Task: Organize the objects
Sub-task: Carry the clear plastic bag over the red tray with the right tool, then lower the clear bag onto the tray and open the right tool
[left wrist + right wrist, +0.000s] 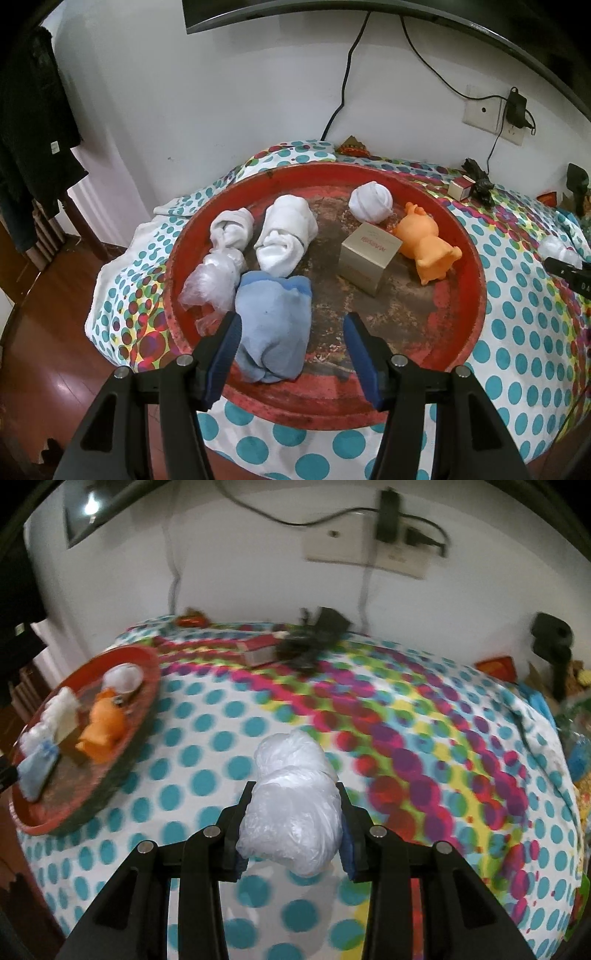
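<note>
A round red tray (469,295) lies on the dotted cloth (524,332). In it are a light blue sock bundle (273,325), two white sock rolls (286,236), a white ball of cloth (370,202), a crumpled clear bag (212,280), a gold box (369,258) and an orange toy animal (430,249). My left gripper (291,332) hangs open over the tray's near side, with the blue bundle between its fingers untouched. My right gripper (293,812) is shut on a white plastic-wrapped bundle (291,805), lifted above the cloth to the right of the red tray (147,686).
A red and white small box (258,650) and a dark figure (310,642) sit at the table's back edge near the wall. Cables hang from a wall socket (369,550). Clutter lines the right edge. Wooden floor (48,332) lies to the left.
</note>
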The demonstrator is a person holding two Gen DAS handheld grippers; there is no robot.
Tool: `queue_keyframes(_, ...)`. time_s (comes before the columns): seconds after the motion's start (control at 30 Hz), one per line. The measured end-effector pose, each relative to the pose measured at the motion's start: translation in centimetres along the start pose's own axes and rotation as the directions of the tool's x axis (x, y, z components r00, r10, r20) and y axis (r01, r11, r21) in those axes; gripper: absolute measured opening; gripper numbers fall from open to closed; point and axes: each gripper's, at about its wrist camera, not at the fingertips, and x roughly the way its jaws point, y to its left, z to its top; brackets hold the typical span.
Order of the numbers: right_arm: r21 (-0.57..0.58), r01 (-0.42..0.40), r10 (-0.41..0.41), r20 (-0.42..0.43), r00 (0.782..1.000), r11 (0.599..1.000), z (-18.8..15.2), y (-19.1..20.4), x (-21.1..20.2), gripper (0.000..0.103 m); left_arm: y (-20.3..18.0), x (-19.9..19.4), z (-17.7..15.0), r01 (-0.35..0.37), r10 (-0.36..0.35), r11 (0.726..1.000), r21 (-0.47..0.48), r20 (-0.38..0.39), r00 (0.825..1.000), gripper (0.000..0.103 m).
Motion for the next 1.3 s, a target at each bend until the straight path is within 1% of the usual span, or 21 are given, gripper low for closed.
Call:
queue_keyframes(0.1,-0.037,-0.024,0.024,0.002,1.0,0.999,0.0,2.0,-0.5,0.036,0.0,0.0,0.0,0.0,0.0,1.0,-0.003,-0.003,1.0,0.059)
queue_keyframes(0.4,-0.08,-0.097,0.098,0.014,0.995,0.992,0.3,6.2,-2.2,0.036,0.4,-0.2,0.1,-0.01,0.01,1.0,-0.01,0.005,1.0,0.059)
queue_keyframes(0.7,-0.181,-0.176,0.18,0.003,0.984,0.968,0.7,12.4,-2.9,0.037,1.3,0.1,0.1,-0.029,0.029,0.999,-0.021,0.002,1.0,0.059)
queue_keyframes(0.83,-0.231,-0.209,0.211,-0.017,0.977,0.95,0.9,15.5,-2.5,0.037,1.9,0.3,0.1,-0.037,0.037,0.999,-0.035,0.001,0.999,0.059)
queue_keyframes(1.0,-0.275,-0.232,0.229,-0.044,0.972,0.933,0.7,18.7,-1.3,0.037,2.5,0.3,0.2,-0.066,0.067,0.997,-0.036,0.006,0.998,0.059)
queue_keyframes(1.13,-0.295,-0.243,0.232,-0.071,0.97,0.924,0.5,20.4,-0.1,0.037,3.1,0.3,0.2,-0.081,0.081,0.996,-0.039,0.01,0.997,0.059)
queue_keyframes(1.3,-0.313,-0.236,0.217,-0.096,0.971,0.92,0.5,21.8,1.4,0.037,3.6,0.4,0.2,-0.085,0.086,0.995,-0.049,0.007,0.996,0.059)
